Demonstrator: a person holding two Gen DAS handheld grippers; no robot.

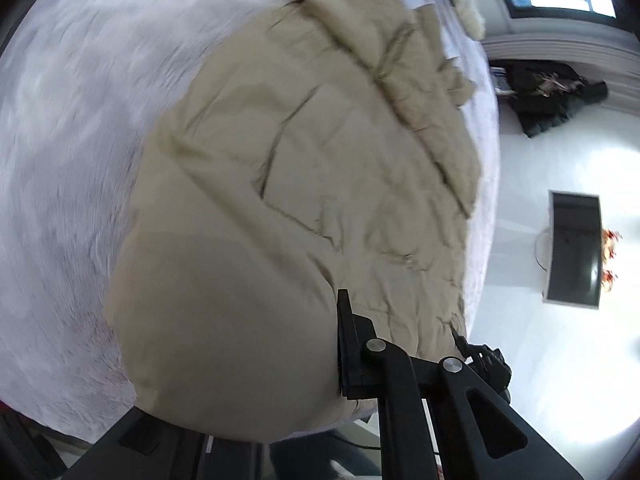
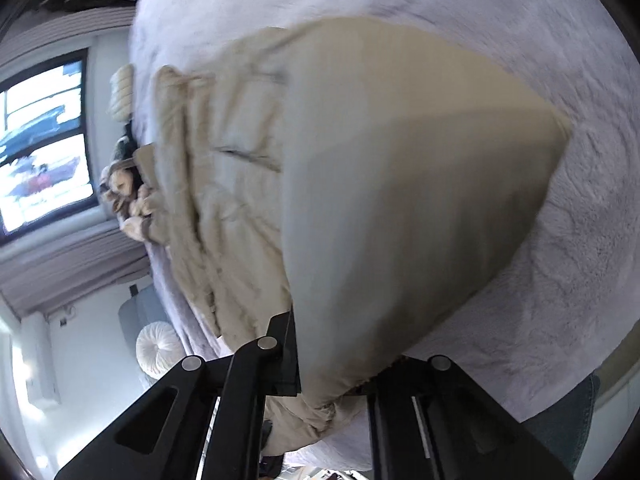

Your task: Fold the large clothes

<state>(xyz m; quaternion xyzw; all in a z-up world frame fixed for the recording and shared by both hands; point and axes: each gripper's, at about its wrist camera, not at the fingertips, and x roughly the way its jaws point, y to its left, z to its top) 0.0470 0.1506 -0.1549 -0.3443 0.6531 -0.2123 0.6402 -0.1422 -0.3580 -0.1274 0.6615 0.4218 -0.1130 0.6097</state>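
Observation:
A large beige padded coat point(image 1: 320, 140) lies spread on a pale fuzzy bed cover point(image 1: 60, 160). Its near hem is lifted in a smooth fold that fills the lower left of the left wrist view. My left gripper point(image 1: 336, 320) is shut on that hem; one black finger point(image 1: 348, 344) shows, the other is hidden under the cloth. In the right wrist view the same coat point(image 2: 400, 180) rises as a raised flap over the bed cover point(image 2: 560, 280). My right gripper point(image 2: 304, 356) is shut on its edge, with one finger point(image 2: 286, 344) showing beside the bunched fabric.
The coat's fur-trimmed hood point(image 2: 124, 188) lies at the far end near a window point(image 2: 44, 148). Beyond the bed edge are a dark screen point(image 1: 576, 248), a dark garment point(image 1: 548, 96) and a white round cushion point(image 2: 158, 350). Blue denim point(image 2: 568, 432) shows at the near edge.

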